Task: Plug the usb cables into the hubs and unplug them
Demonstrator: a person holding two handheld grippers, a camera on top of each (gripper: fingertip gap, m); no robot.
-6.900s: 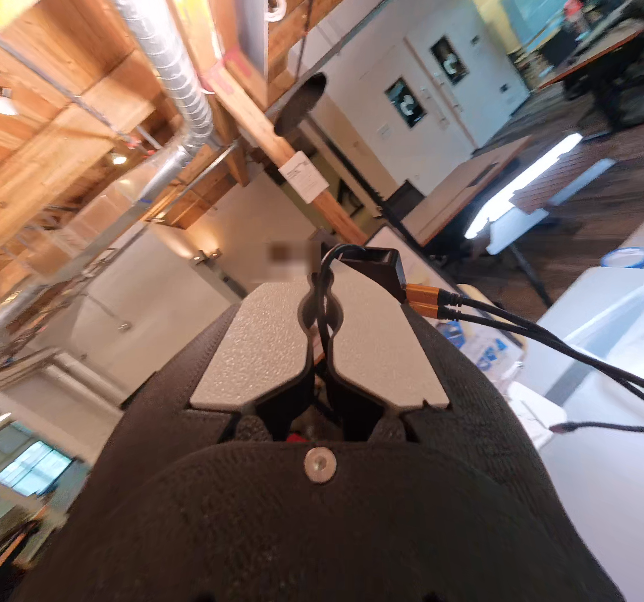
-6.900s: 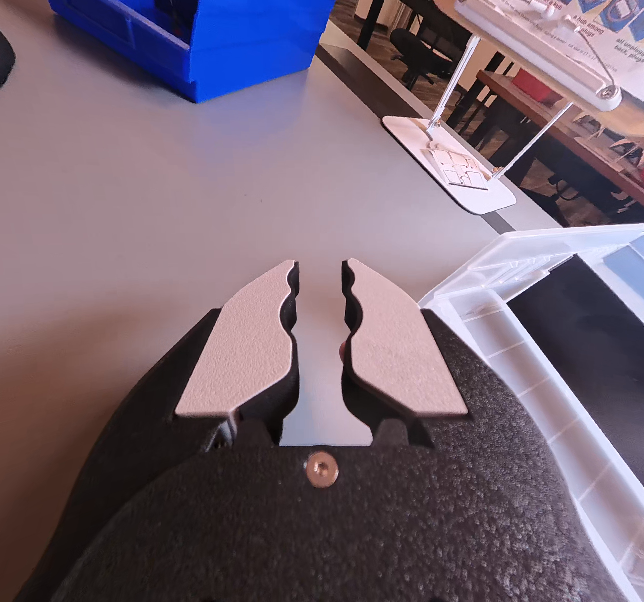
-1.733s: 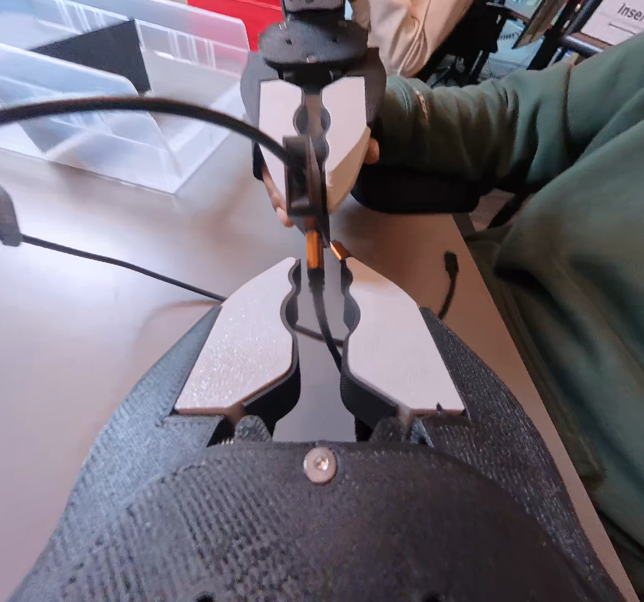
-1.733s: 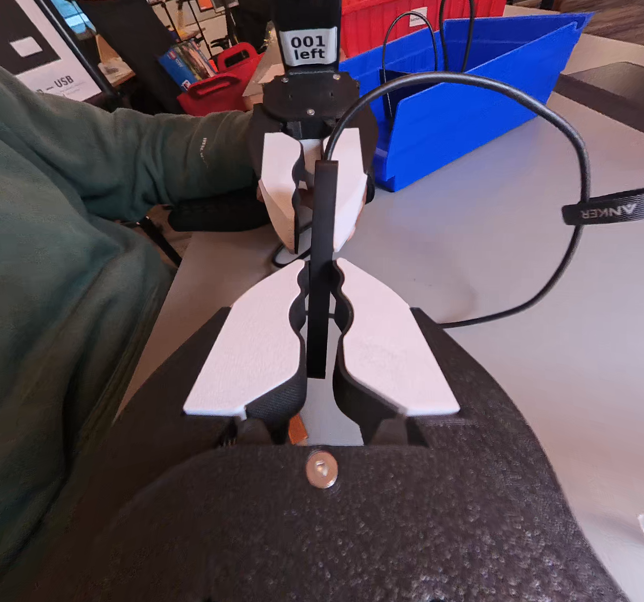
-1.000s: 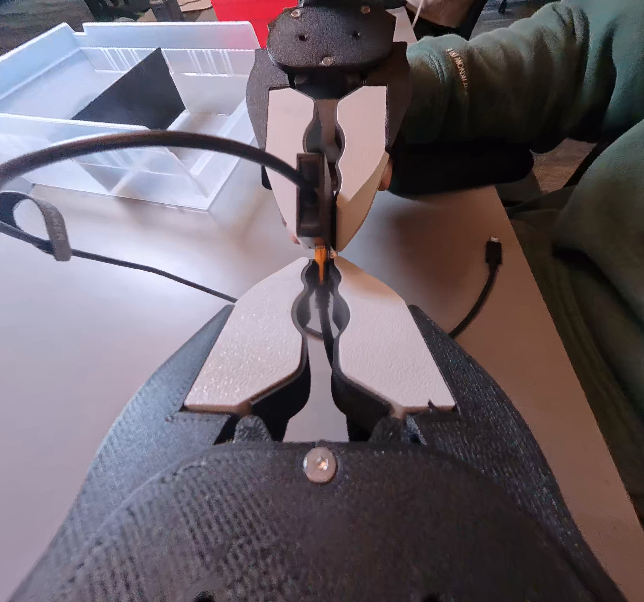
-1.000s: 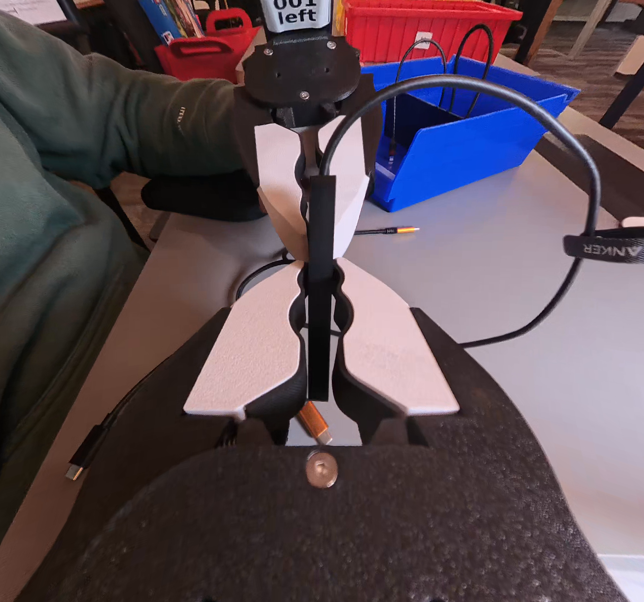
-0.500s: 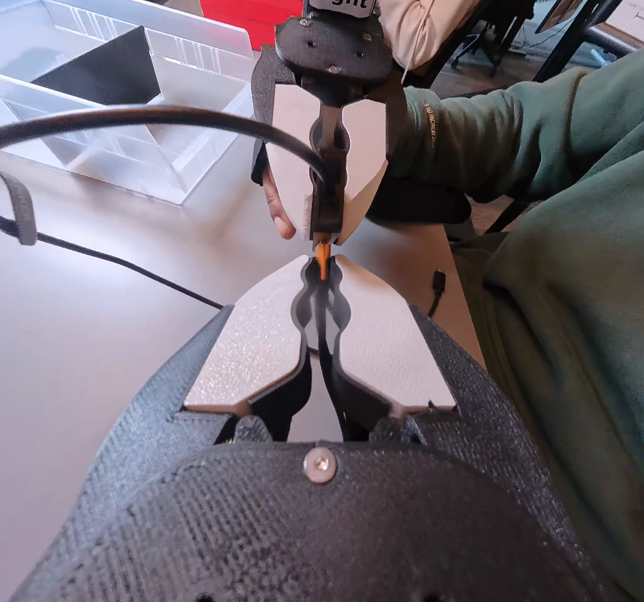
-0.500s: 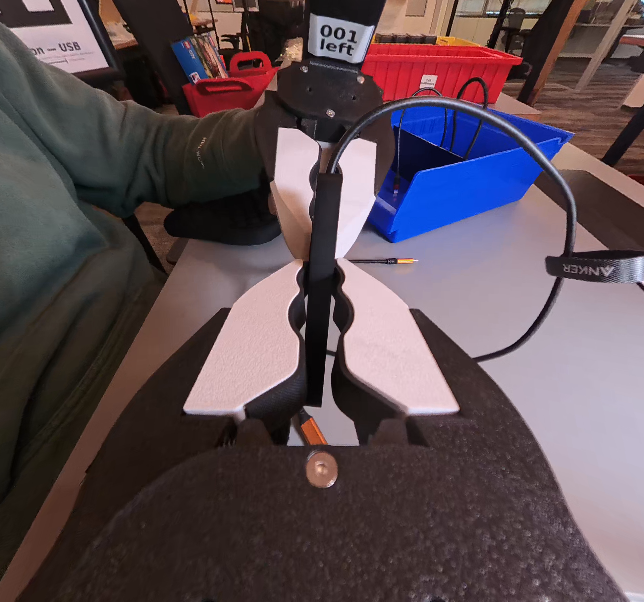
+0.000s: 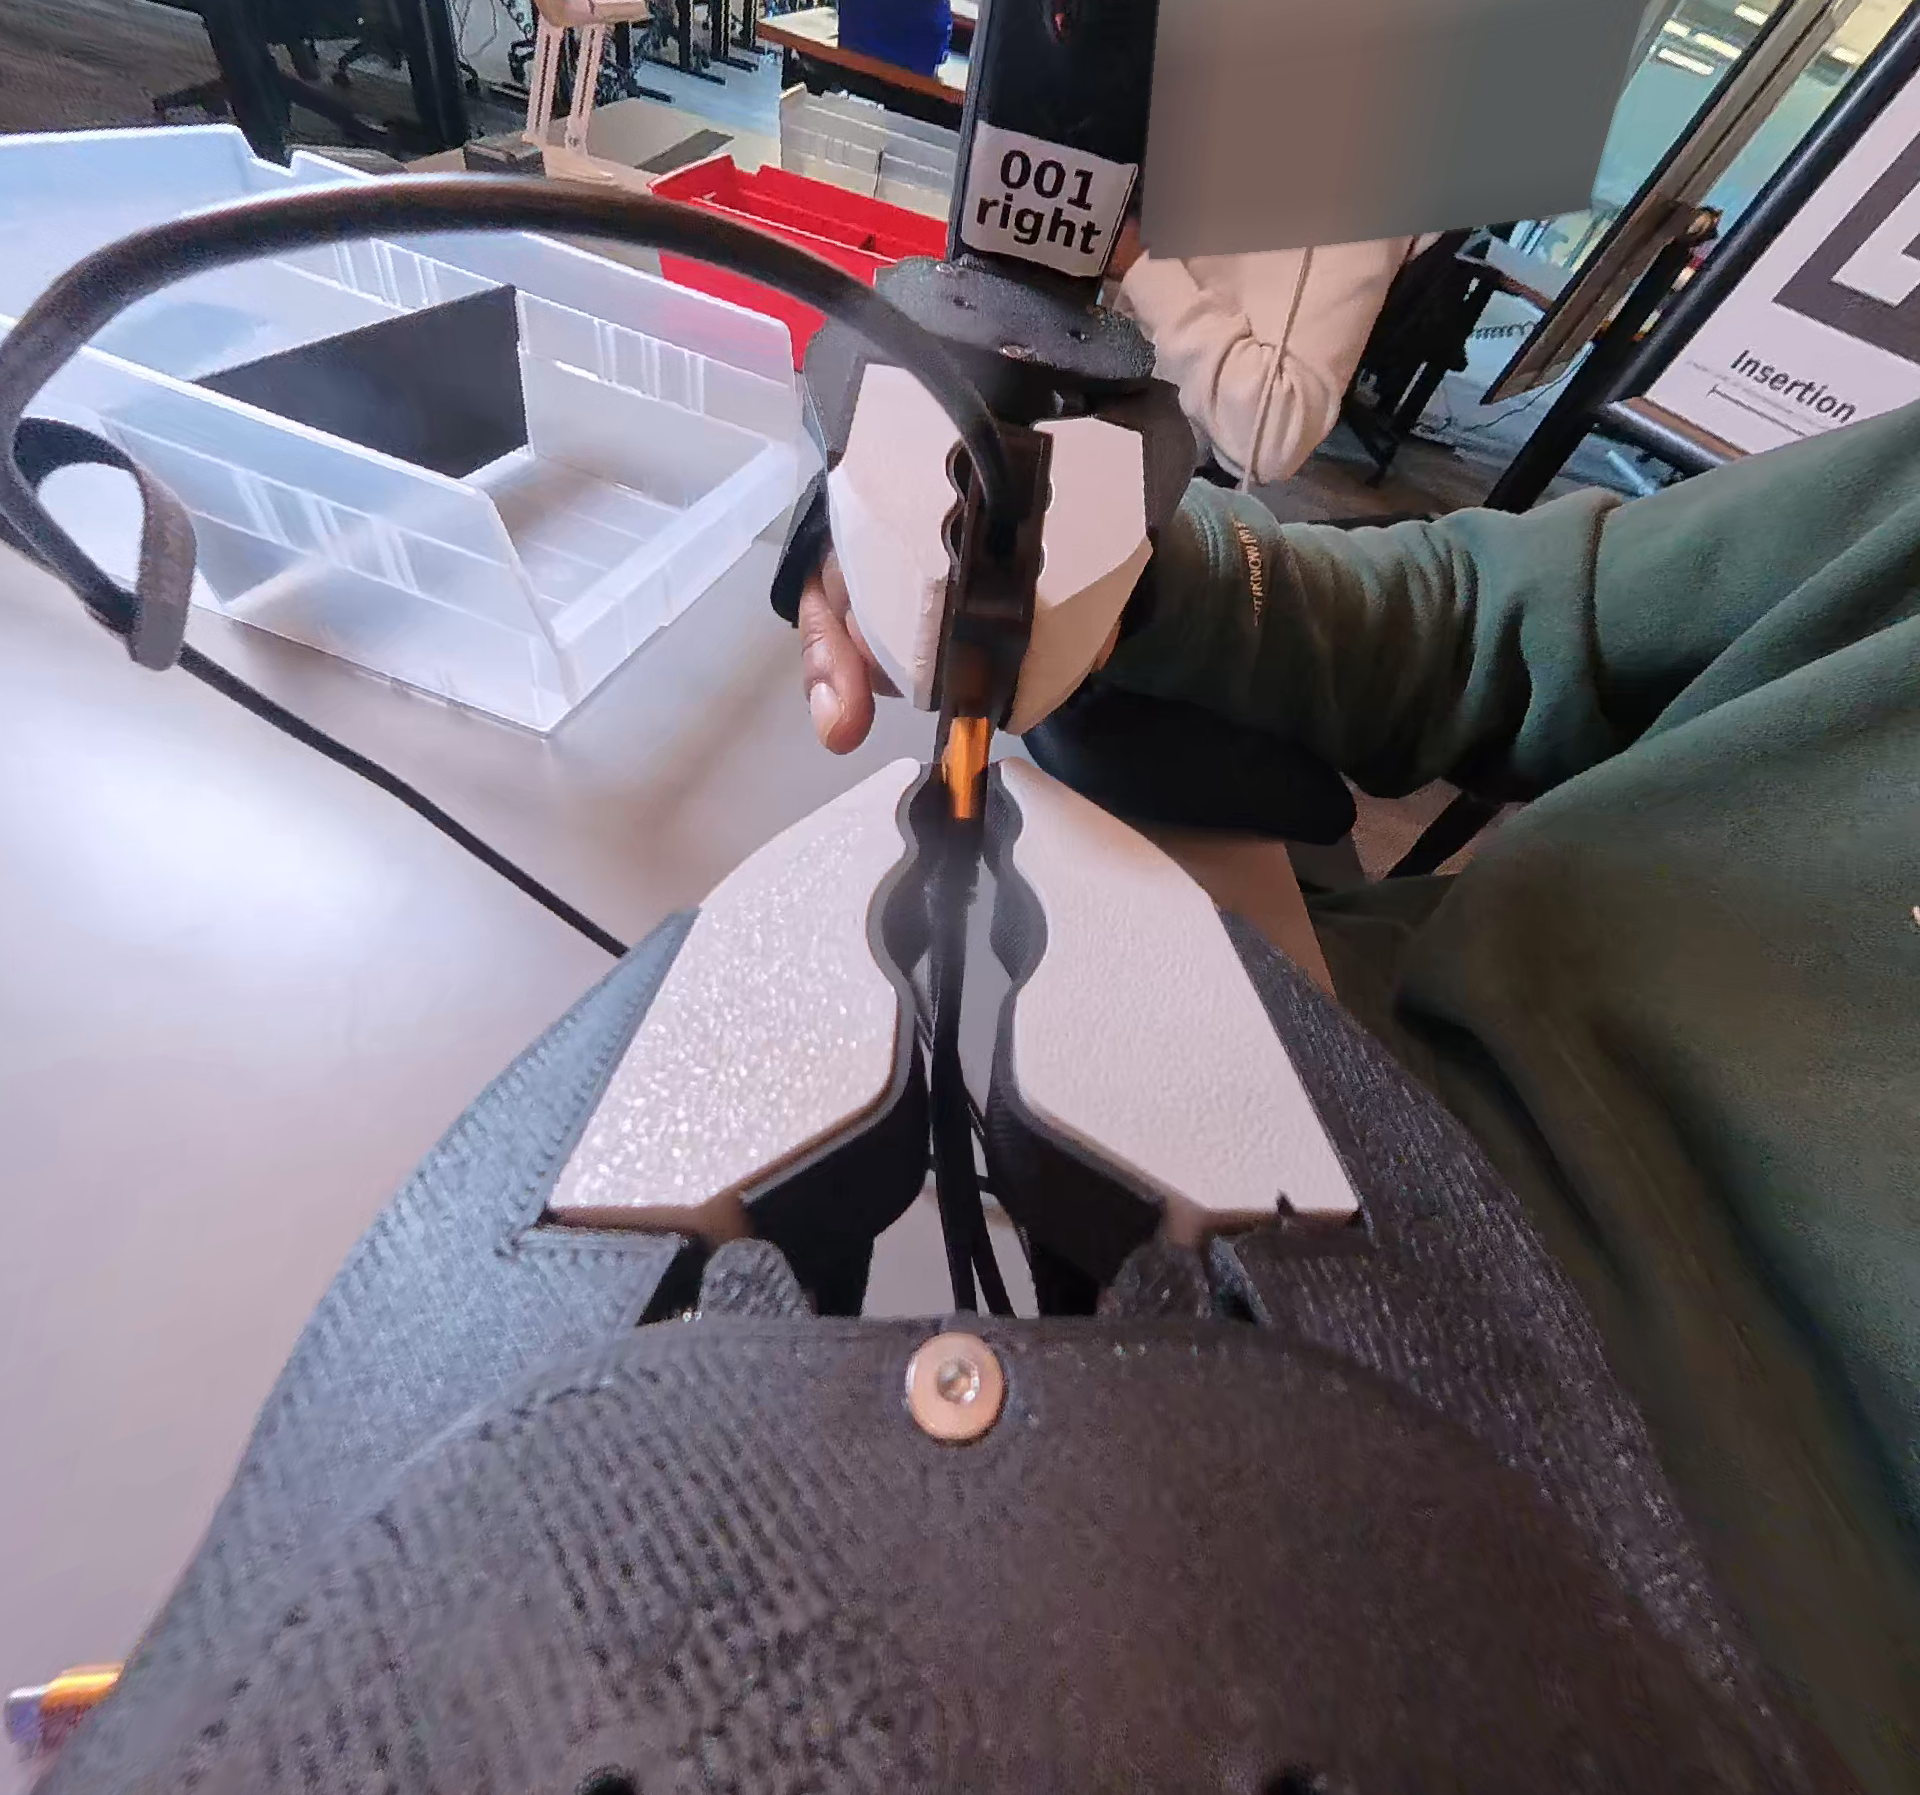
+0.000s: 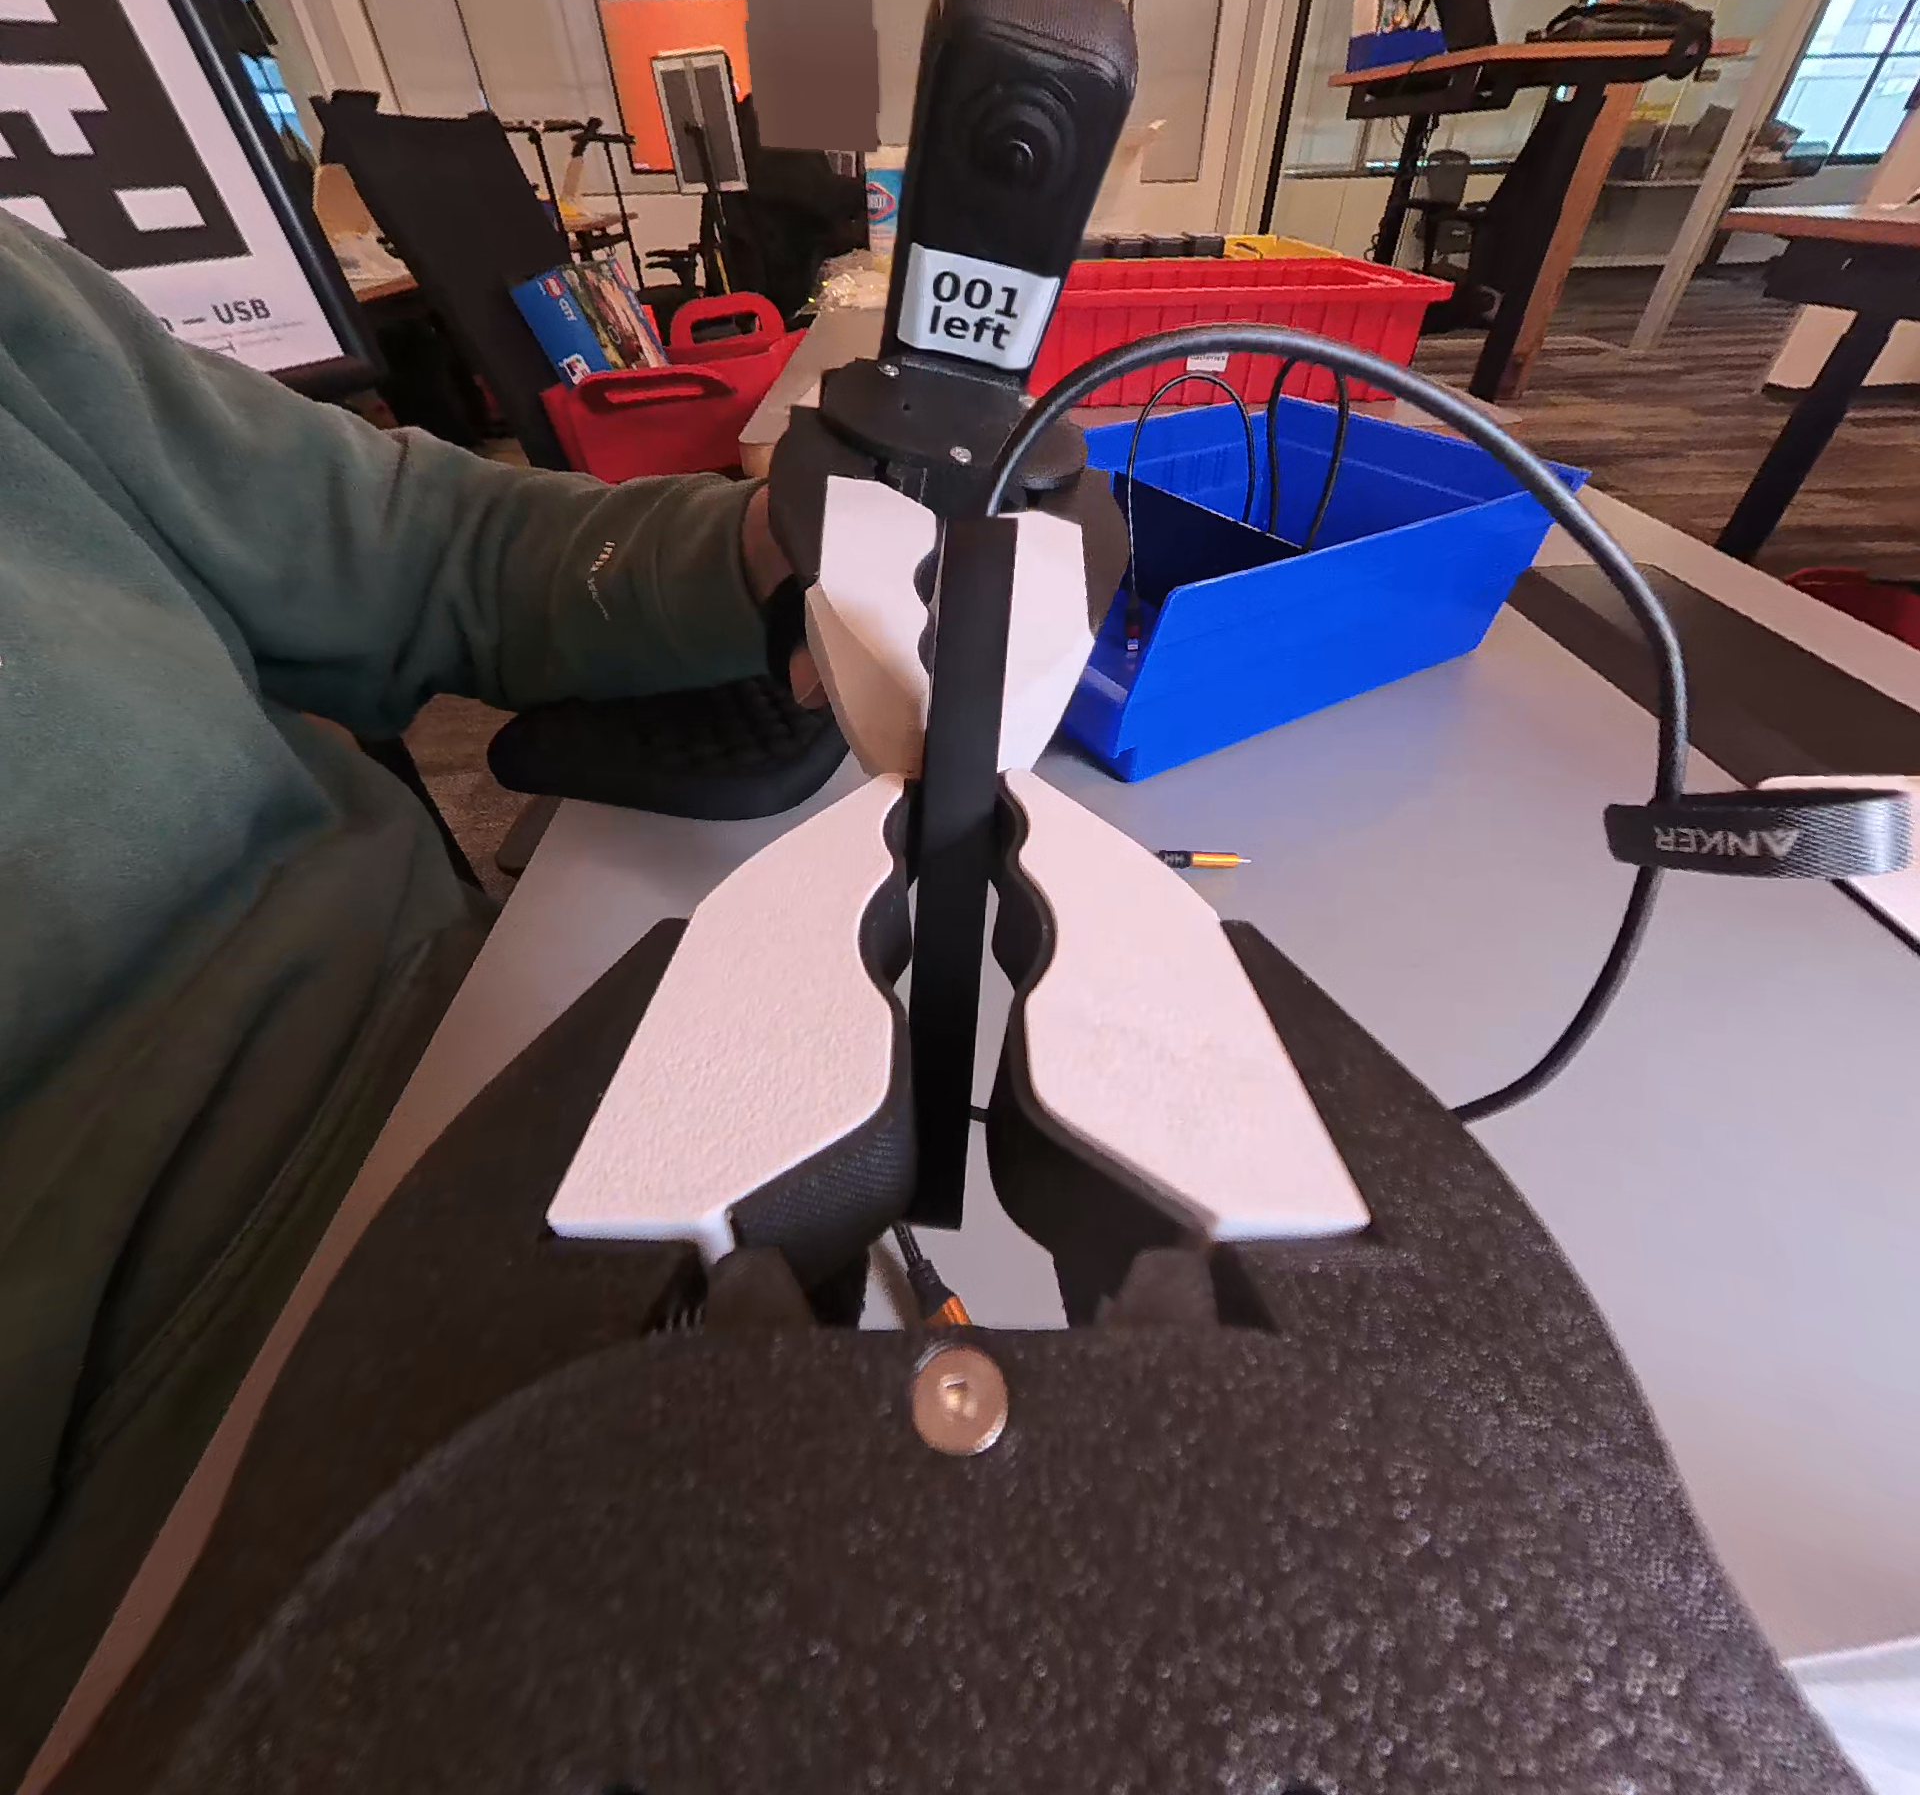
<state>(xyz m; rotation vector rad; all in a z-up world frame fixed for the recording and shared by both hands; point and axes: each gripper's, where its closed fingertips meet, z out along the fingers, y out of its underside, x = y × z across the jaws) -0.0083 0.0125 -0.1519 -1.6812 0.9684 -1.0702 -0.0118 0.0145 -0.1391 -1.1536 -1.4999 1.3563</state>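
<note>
My right gripper [image 10: 956, 784] is shut on a thin black USB hub [image 10: 956, 914] and holds it edge-up above the grey table. The hub's thick black cable [image 10: 1621, 602] arcs off to the right and carries a strap [image 10: 1756, 836]. My left gripper [image 9: 958, 769] faces it and is shut on an orange USB plug [image 9: 964, 774]. The plug's tip meets the end of the hub [image 9: 992, 582]. Two thin black cables run back between my left fingers. Another orange plug [image 10: 940, 1304] shows under the hub's near end.
A blue bin [image 10: 1299, 623] with cables stands behind the left gripper, and a red bin [image 10: 1226, 311] beyond it. A clear plastic bin [image 9: 436, 519] stands on the table behind the right gripper. A loose orange-tipped cable [image 10: 1205, 857] lies on the table. A person's green sleeves border both views. My two grippers' fingertips are within a few centimetres of each other.
The right gripper, open and empty at first, is now shut on the hub; the left gripper has closed on the orange plug. In the last second both grippers tilted upward, staying tip to tip.
</note>
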